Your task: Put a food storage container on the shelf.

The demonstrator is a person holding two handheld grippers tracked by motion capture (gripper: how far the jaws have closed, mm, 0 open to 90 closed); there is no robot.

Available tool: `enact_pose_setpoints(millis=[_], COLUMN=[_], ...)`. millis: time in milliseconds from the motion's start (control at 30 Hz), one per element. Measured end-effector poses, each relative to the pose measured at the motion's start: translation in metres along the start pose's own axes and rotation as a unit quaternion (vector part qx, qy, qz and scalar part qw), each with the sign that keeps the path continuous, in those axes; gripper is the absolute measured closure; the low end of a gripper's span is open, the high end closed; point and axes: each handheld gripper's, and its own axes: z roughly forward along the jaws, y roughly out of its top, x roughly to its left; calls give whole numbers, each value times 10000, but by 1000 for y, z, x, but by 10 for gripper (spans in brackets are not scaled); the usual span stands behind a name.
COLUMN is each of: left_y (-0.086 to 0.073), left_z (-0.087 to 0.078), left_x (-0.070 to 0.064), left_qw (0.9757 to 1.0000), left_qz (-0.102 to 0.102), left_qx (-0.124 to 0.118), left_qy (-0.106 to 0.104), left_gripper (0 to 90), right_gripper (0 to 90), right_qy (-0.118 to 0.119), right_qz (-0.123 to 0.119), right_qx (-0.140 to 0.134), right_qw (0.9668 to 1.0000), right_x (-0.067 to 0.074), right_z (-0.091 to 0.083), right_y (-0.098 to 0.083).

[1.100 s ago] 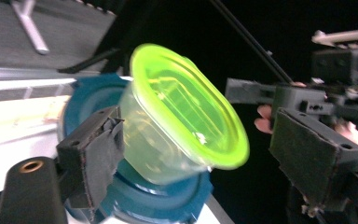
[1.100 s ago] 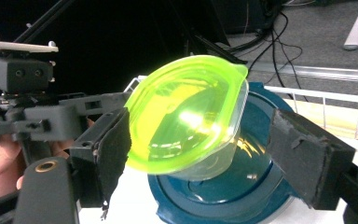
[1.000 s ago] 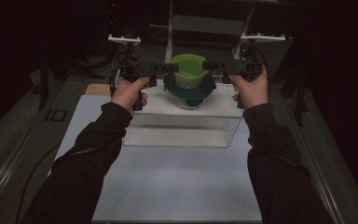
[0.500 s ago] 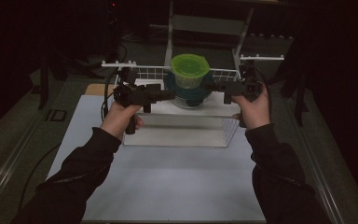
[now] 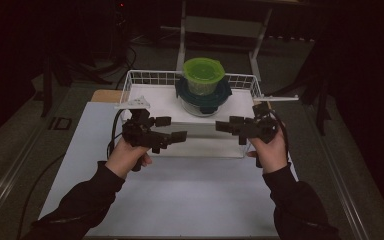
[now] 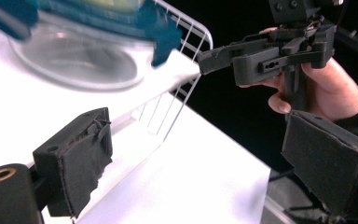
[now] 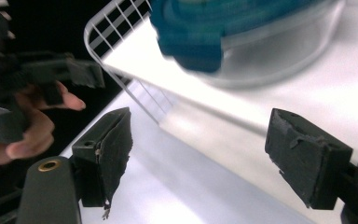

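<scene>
From the high view, the left claw point(image 5: 172, 140) and the right claw point(image 5: 226, 126) hang in front of the near wall of the white wire basket point(image 5: 130, 82), tips turned toward each other, apart, nothing in either. Beyond and between them, inside the basket, sits the clear bowl point(image 5: 202, 106) with its teal lid point(image 5: 220, 95) and a green-lidded tub point(image 5: 203, 70) on top.

In the left gripper view, the left claw point(image 6: 205, 163) gapes wide and empty; its jaws have just been opening. The bowl point(image 6: 88, 60) lies up and to its left, untouched, and the right claw point(image 6: 209, 58) is ahead.

In the right gripper view, the right claw point(image 7: 200, 154) stands wide, holding nothing, with the bowl point(image 7: 279, 56) above it in the basket point(image 7: 116, 21).
</scene>
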Motion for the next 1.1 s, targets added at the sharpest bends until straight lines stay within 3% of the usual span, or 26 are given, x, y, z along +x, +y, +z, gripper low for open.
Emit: enact_pose_setpoints(millis=[200,333,567,833,967,1100], left_y=[-25,-41,-71,-105,-119,-131], left_z=[6,8,13,21,20,17], left_x=[-7,-11,-17,-26,-27,-26], left_qw=[9994,9987,9979,9953,9942,9950], left_qz=[286,390,517,687,835,739], left_qx=[198,315,393,679,681,676], left_qy=[68,56,19,29,51,33], left_gripper=[77,78,78,78,78,78], right_gripper=[222,222,222,222,222,220], right_qy=[-61,-13,-23,-14,-35,-79], right_qz=[-63,15,-56,-64,-74,-112], right_qx=[110,126,156,186,148,170], right_qw=[9999,9999,9999,9998,9999,9998], right_x=[-4,-8,-13,-20,-22,-23], right_z=[9,13,21,25,23,21], right_y=[-28,-46,-79,-117,-132,-144])
